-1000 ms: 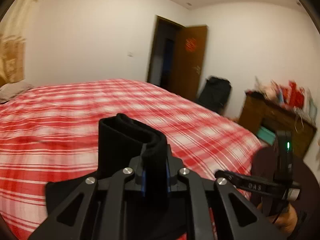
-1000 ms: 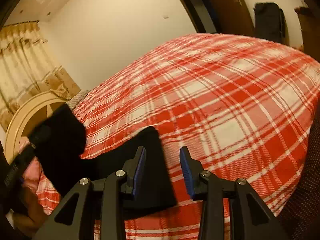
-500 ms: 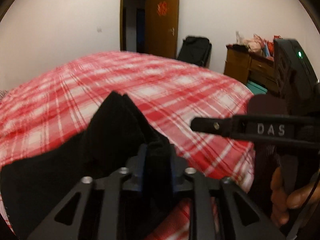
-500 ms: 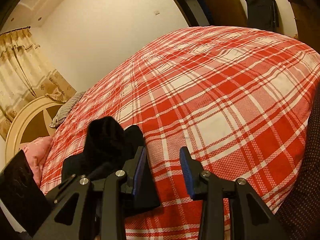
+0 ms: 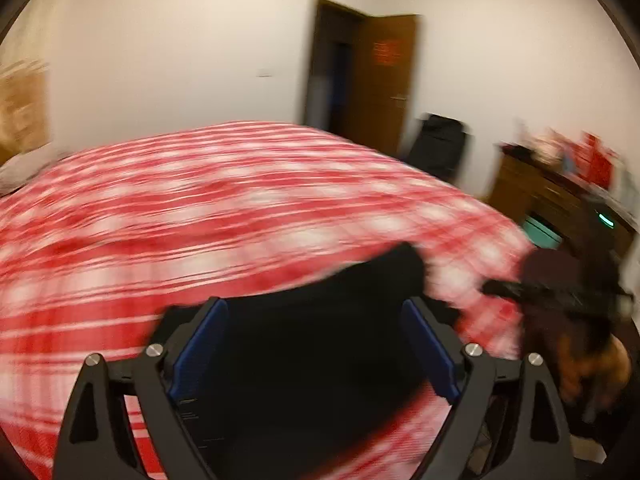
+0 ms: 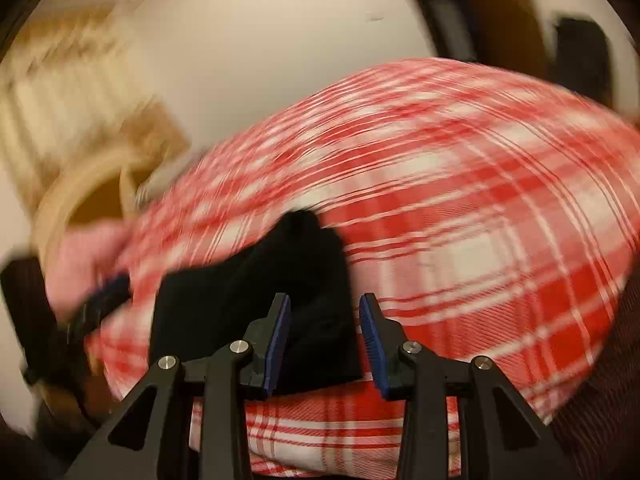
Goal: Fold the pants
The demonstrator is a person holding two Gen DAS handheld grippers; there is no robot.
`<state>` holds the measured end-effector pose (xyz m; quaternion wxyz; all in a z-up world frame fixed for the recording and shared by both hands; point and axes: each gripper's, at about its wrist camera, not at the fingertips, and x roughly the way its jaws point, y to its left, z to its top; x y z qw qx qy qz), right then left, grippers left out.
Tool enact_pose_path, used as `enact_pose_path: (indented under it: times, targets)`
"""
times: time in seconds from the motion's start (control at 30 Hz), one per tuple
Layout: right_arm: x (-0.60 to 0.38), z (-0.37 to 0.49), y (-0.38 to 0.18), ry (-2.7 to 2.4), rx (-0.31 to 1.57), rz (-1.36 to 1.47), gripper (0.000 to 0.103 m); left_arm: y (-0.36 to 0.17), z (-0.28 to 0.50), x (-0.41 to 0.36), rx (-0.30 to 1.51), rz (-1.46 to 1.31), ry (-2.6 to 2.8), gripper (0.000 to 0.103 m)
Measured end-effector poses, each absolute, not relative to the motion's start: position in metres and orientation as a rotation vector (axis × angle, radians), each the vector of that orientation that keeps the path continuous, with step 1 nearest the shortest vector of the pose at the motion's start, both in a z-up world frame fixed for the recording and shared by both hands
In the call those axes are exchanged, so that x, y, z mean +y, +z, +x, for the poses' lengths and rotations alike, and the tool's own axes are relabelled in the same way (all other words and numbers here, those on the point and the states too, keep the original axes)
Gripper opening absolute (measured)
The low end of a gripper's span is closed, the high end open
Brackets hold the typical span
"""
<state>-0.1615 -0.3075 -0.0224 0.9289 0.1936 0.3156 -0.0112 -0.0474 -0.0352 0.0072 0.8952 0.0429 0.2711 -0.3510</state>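
Pants (image 5: 320, 344), black and bunched, lie on the red plaid bed (image 5: 200, 208) in the left wrist view, under the left gripper (image 5: 316, 352), whose blue-padded jaws are spread wide and hold nothing. From the right wrist view the pants (image 6: 256, 296) sit as a compact dark bundle near the bed's (image 6: 480, 216) edge, the right gripper (image 6: 324, 340) parted and empty just above them. Folding looks nearly done, perhaps needing only a final tidy, though motion blur hides the creases.
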Motion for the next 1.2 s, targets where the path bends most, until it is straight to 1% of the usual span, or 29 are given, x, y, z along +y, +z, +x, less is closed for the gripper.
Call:
enact_pose_path:
  times: [0.13, 0.2, 0.3, 0.43, 0.47, 0.5, 0.53, 0.57, 0.77, 0.87, 0.93, 1.0, 1.13, 1.2]
  targets:
    - [-0.289, -0.138, -0.031, 0.018, 0.702, 0.330, 0.038, -0.015, -0.028, -0.012, 0.650, 0.103, -0.559, 0.092]
    - [-0.283, -0.123, -0.035, -0.003, 0.731, 0.224, 0.038, -0.026, -0.024, -0.004, 0.696, 0.067, -0.537, 0.092]
    - [-0.281, -0.107, -0.046, 0.026, 0.766, 0.151, 0.038, -0.041, -0.024, 0.000, 0.742, 0.050, -0.518, 0.092]
    - [-0.282, -0.104, -0.054, 0.050, 0.783, 0.131, 0.038, -0.054, -0.025, 0.002, 0.782, 0.051, -0.483, 0.092]
    - [-0.283, -0.109, -0.053, 0.058, 0.790, 0.130, 0.036, -0.056, -0.025, 0.003, 0.787, 0.050, -0.482, 0.092]
    - [-0.283, -0.110, -0.053, 0.057, 0.800, 0.124, 0.031, -0.058, -0.025, 0.003, 0.794, 0.053, -0.482, 0.092]
    - [-0.282, -0.113, -0.054, 0.049, 0.818, 0.107, 0.014, -0.060, -0.025, 0.003, 0.799, 0.059, -0.482, 0.092]
    - [-0.282, -0.116, -0.055, 0.039, 0.840, 0.087, 0.010, -0.061, -0.026, 0.003, 0.803, 0.066, -0.481, 0.092]
    - [-0.288, -0.137, -0.048, 0.042, 0.898, 0.084, 0.008, -0.058, -0.026, 0.005, 0.796, 0.086, -0.485, 0.092]
    - [-0.293, -0.137, -0.067, -0.014, 0.952, 0.065, 0.007, -0.060, -0.027, 0.005, 0.800, 0.098, -0.483, 0.092]
    - [-0.299, -0.139, -0.073, -0.009, 0.931, 0.115, 0.007, -0.065, -0.027, 0.004, 0.814, 0.101, -0.481, 0.092]
    - [-0.298, -0.141, -0.070, -0.008, 0.929, 0.107, 0.007, -0.067, -0.027, 0.003, 0.817, 0.112, -0.475, 0.092]
    - [-0.295, -0.147, -0.068, -0.013, 0.993, 0.051, 0.007, -0.058, -0.028, 0.006, 0.797, 0.129, -0.462, 0.092]
    - [-0.299, -0.152, -0.054, -0.048, 0.944, 0.053, 0.007, -0.052, -0.028, 0.008, 0.772, 0.139, -0.455, 0.092]
